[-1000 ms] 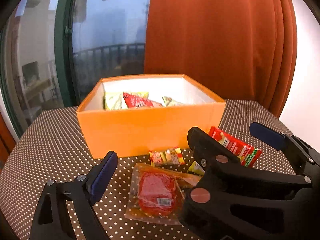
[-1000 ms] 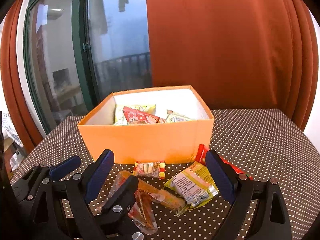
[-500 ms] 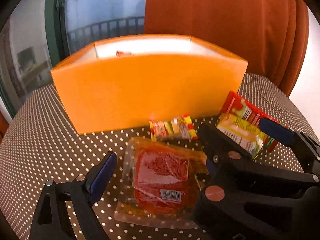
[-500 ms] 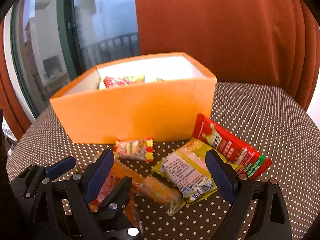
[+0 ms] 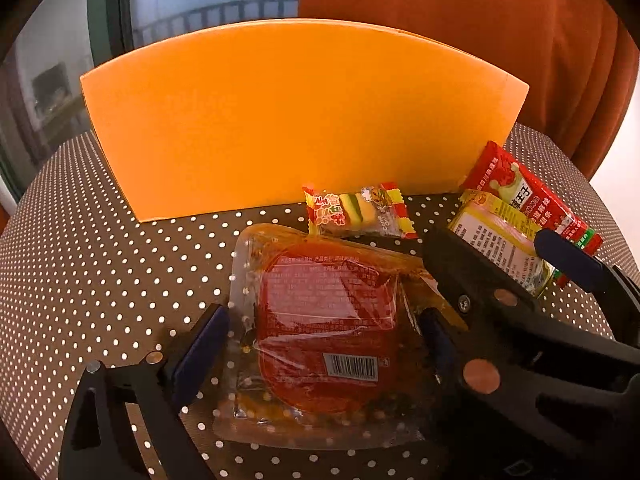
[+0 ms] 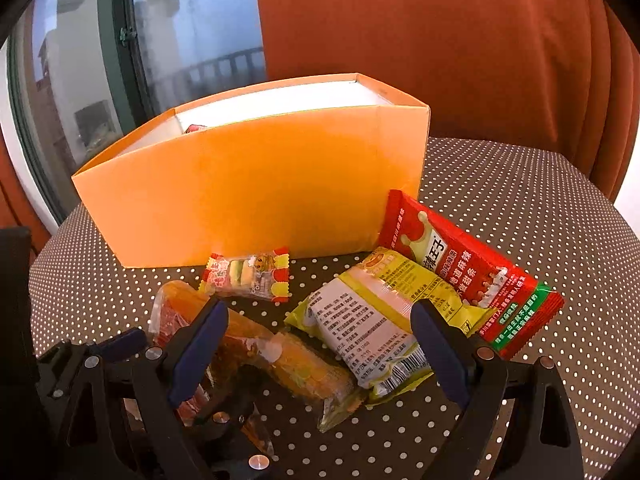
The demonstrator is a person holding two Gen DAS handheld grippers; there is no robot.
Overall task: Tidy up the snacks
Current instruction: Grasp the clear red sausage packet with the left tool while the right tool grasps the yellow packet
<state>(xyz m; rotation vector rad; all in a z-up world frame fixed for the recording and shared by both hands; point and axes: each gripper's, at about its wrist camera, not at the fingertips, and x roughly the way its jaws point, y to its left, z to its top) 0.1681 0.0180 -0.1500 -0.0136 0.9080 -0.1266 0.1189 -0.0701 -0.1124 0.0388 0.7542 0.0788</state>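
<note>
An orange box (image 5: 296, 116) (image 6: 256, 192) stands on the dotted table. In front of it lie a clear packet with a red slab (image 5: 324, 312), a small burger candy (image 5: 356, 210) (image 6: 246, 276), a yellow packet (image 6: 380, 320) (image 5: 500, 248) and a red packet (image 6: 468, 268) (image 5: 532, 200). My left gripper (image 5: 324, 340) is open, its fingers down on either side of the clear red packet. My right gripper (image 6: 320, 340) is open, low over the orange edge of that packet (image 6: 276, 352) and the yellow packet.
The brown dotted tablecloth (image 5: 120, 248) covers a round table. An orange curtain (image 6: 440, 40) hangs behind the box and a window (image 6: 192, 32) is at the back left. The box holds some snacks, one red tip (image 6: 194, 128) showing.
Both grippers have dropped lower and moved closer to the snacks. The left gripper's fingers now straddle the clear red packet; the box's inside is hidden from the left view.
</note>
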